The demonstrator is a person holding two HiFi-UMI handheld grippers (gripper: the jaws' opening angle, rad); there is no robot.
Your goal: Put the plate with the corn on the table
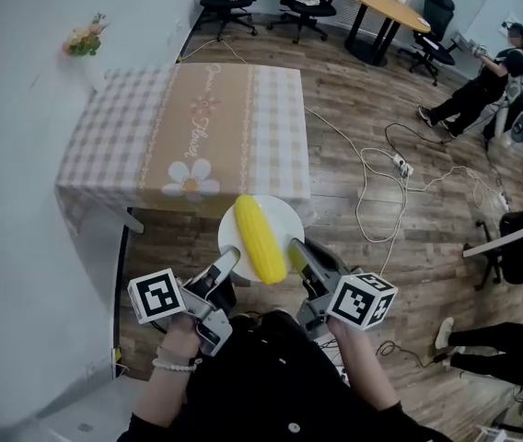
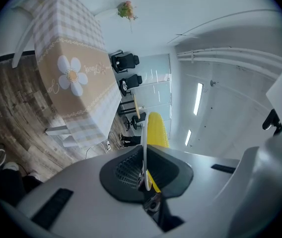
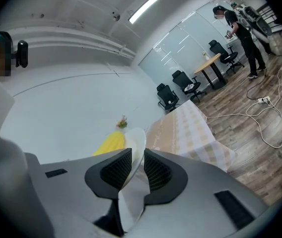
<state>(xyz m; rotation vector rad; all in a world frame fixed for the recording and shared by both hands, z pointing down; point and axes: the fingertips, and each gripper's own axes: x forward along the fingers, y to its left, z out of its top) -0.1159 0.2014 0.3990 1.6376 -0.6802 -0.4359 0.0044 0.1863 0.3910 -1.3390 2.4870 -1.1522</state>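
White plate (image 1: 284, 217) with corn (image 1: 260, 239) lying on it, up in the air over the wood floor (image 1: 409, 274), just short of the checked tabletop (image 1: 188, 122). Left gripper (image 1: 227, 263) jaws clenched on its left rim, right gripper (image 1: 300, 254) jaws clenched on its right rim.

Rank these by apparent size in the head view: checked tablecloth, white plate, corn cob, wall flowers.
1. checked tablecloth
2. white plate
3. corn cob, not far behind the plate
4. wall flowers, though farthest from the camera
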